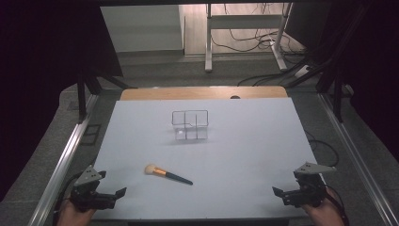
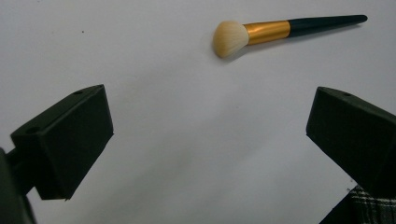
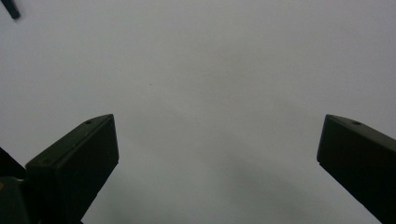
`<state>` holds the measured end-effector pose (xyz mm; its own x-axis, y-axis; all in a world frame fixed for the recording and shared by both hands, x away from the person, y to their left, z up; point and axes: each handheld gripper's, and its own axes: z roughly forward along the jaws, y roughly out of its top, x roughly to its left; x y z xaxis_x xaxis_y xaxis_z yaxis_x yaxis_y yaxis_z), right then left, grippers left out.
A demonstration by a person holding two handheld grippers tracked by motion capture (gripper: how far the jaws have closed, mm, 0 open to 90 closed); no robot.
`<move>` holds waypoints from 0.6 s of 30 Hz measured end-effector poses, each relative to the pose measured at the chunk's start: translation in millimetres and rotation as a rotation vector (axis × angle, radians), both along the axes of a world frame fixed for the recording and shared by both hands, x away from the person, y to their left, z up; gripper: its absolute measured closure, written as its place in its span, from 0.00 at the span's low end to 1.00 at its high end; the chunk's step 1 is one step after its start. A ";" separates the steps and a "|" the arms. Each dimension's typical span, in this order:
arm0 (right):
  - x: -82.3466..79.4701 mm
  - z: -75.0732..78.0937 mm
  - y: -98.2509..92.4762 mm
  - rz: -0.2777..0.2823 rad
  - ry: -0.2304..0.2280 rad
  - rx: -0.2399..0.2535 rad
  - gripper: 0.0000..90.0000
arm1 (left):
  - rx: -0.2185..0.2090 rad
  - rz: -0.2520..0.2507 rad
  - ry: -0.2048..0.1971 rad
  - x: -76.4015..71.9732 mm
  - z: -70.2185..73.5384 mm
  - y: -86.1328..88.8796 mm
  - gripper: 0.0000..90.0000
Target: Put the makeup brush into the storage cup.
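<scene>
A makeup brush [image 1: 167, 174] with pale bristles, a gold ferrule and a dark handle lies flat on the white table sheet [image 1: 244, 155], front centre-left. In the left gripper view the makeup brush [image 2: 280, 30] lies ahead and to the right of the wide-apart jaws. A clear divided organiser [image 1: 189, 125] stands farther back at the middle. My left gripper [image 1: 120, 193] rests open at the front left corner, nothing between its jaws. My right gripper [image 1: 278, 194] rests open at the front right corner, also empty. The tip of the brush handle [image 3: 11, 9] shows at the right gripper view's top left.
Metal rails [image 1: 66, 160] run along both sides of the table. A wooden strip [image 1: 202, 92] borders its far edge. Beyond stand a desk frame [image 1: 244, 28] and loose cables on the floor. Dark curtains hang at the left and right.
</scene>
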<state>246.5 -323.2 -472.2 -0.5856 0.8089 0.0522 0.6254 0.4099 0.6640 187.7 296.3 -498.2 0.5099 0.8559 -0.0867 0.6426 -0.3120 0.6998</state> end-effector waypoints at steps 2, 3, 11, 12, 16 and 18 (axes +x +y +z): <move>-0.3 0.9 0.0 -0.001 -0.006 -0.001 0.00 | -0.001 0.005 -0.002 -0.4 0.4 0.3 0.01; -0.3 1.1 0.0 -0.001 -0.010 -0.001 0.00 | -0.001 0.005 -0.002 -0.4 0.4 0.3 0.01; -0.5 2.2 0.5 -0.003 -0.033 -0.005 0.00 | -0.014 0.030 0.013 0.3 0.5 0.4 0.00; -0.5 2.2 0.6 -0.003 -0.037 -0.005 0.00 | -0.020 0.032 0.011 0.3 0.6 0.5 0.00; -0.4 1.8 1.3 0.001 -0.037 -0.007 0.00 | -0.015 0.031 0.014 0.4 0.3 0.5 0.00; -0.5 1.8 1.4 0.003 -0.039 -0.011 0.00 | -0.013 0.030 0.014 0.3 0.3 0.0 0.00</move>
